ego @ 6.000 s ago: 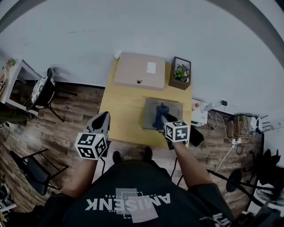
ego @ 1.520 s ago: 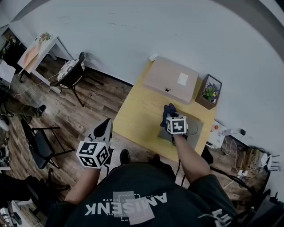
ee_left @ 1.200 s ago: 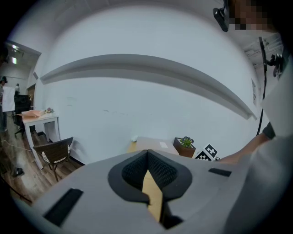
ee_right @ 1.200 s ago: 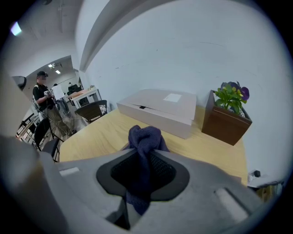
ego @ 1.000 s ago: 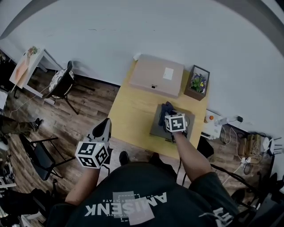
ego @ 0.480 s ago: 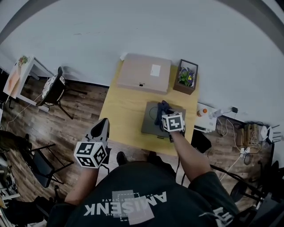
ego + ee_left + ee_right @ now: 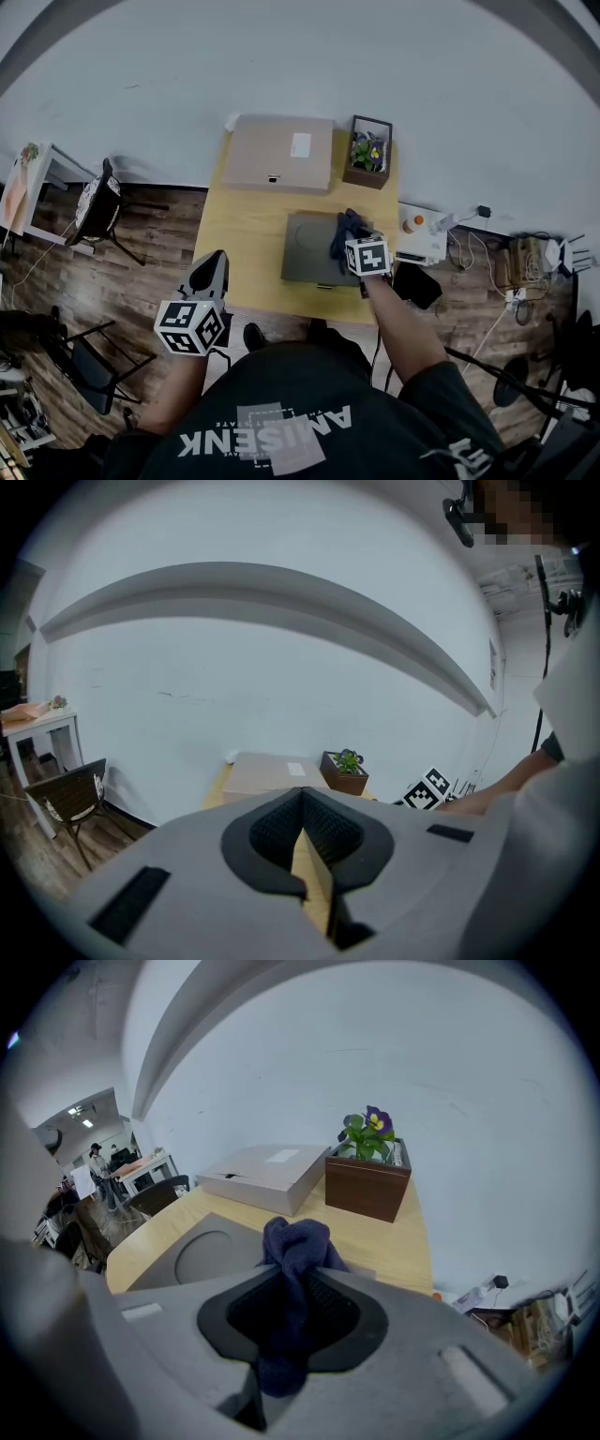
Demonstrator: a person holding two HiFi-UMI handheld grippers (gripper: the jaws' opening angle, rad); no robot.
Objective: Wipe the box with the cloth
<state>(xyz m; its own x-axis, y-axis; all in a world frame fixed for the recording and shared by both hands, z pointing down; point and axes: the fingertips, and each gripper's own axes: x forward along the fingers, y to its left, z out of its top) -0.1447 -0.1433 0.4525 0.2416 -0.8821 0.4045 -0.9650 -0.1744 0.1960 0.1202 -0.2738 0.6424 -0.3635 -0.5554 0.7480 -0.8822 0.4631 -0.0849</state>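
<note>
**Q:** Jaws first, please: how do they stand?

**R:** On the right gripper [image 7: 298, 1277] both jaws are pressed onto the cloth [image 7: 294, 1239]. The dark blue fabric is bunched between the pads. One lump stands up above the tips and one end hangs down below them. On the left gripper [image 7: 302, 803] the jaws meet at the tips and nothing is between them. Only a thin strip of yellow table shows through lower down.

**Q:** And where is the cloth compared to the box?

**R:** It is over the grey box [image 7: 307, 251], at the right part of the top, close to the right edge. Whether it really presses on the lid, I cannot tell. This box is flat and has a round mark pressed into the top. It sits on the yellow table [image 7: 242, 230], near the front edge and a little right of the middle.

**Q:** Is the left gripper touching something?

**R:** No. In the head view it hangs in front of the table's left front corner, partly over the wooden floor [image 7: 141, 248] and well apart from the grey box.

**Q:** What else is on the table?

**R:** A cardboard box [image 7: 272, 150] with a white label lies at the back, by the white wall [image 7: 300, 66]. Just right of it stands a brown planter [image 7: 368, 155] with a green plant and a purple flower. Both are apart from the grey box. A dark chair [image 7: 94, 202] stands on the floor at the left.
</note>
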